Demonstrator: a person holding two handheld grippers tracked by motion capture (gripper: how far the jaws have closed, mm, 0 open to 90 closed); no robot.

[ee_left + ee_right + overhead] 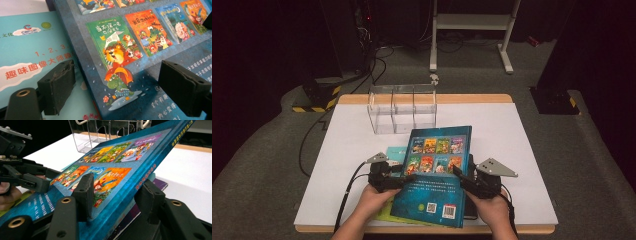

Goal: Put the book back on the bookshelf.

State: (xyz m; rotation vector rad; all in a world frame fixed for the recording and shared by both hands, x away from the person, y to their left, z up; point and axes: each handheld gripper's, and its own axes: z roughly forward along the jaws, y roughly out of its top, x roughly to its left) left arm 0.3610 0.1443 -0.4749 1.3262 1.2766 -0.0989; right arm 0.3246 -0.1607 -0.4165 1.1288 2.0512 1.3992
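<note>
Right gripper (115, 195) clamps the blue book (437, 172) by its spine edge, tilted up off the stack near the table's (522, 150) front edge. Left gripper (399, 180) gapes, apparently clear. Rack (402, 107) at the back edge empty; filing still ahead.

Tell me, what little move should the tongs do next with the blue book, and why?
Probably lift the blue book a bit higher with the right tongs, then carry it toward the clear rack. The right tongs pinch its raised spine edge, so that side tilts up off the stack. The left tongs stand open around its other edge, not pressing it.
</note>
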